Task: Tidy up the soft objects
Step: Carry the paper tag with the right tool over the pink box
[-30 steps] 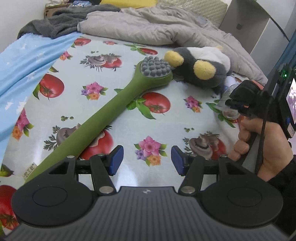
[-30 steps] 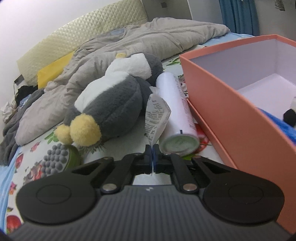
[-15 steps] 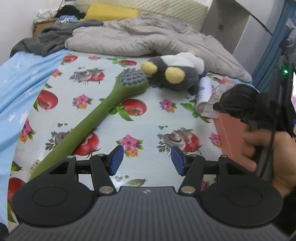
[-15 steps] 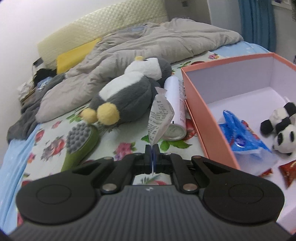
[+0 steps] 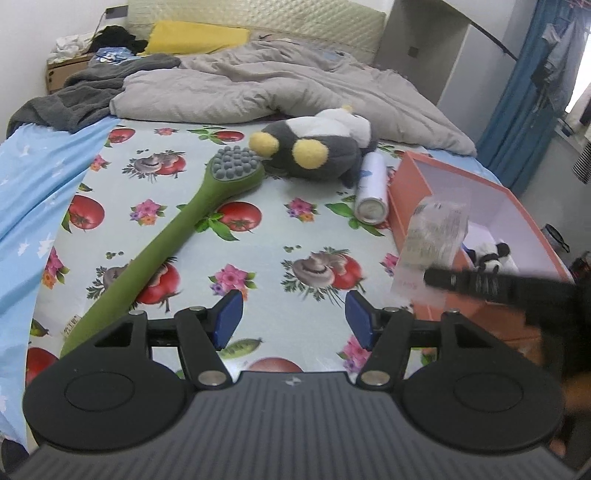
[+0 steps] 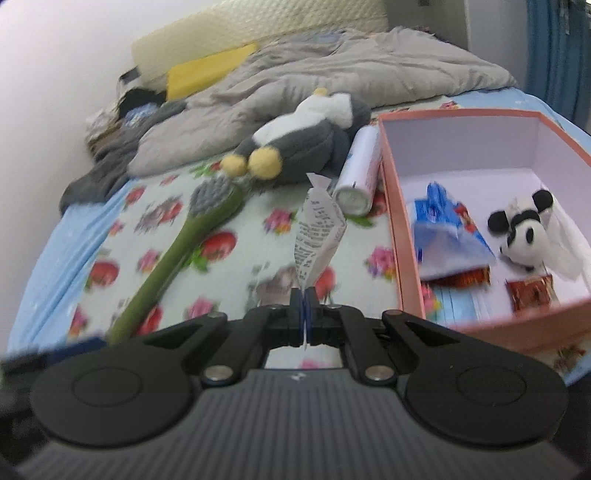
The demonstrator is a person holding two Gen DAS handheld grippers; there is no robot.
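Observation:
My right gripper (image 6: 303, 306) is shut on the lower edge of a small white printed packet (image 6: 317, 236), held up over the patterned bedcover just left of the pink box (image 6: 391, 221). In the left wrist view the packet (image 5: 432, 240) hangs blurred in front of the box wall (image 5: 406, 192). My left gripper (image 5: 293, 317) hovers over the cover with its jaws opening and nothing between them. A grey and white penguin plush (image 5: 314, 155) lies further back, with a long green brush (image 5: 177, 243) to its left. A panda plush (image 6: 524, 229) and a blue packet (image 6: 447, 229) lie in the box.
A white tube (image 5: 371, 188) lies between the penguin and the box. A rumpled grey duvet (image 5: 258, 85) and a yellow pillow (image 5: 199, 35) fill the head of the bed. A light blue sheet (image 5: 33, 177) runs along the left, and a blue curtain (image 5: 524, 92) hangs at the right.
Both grippers rose and drew back from the penguin. The right one carried the packet rightwards to the box, whose inside now shows. The left jaws spread slightly.

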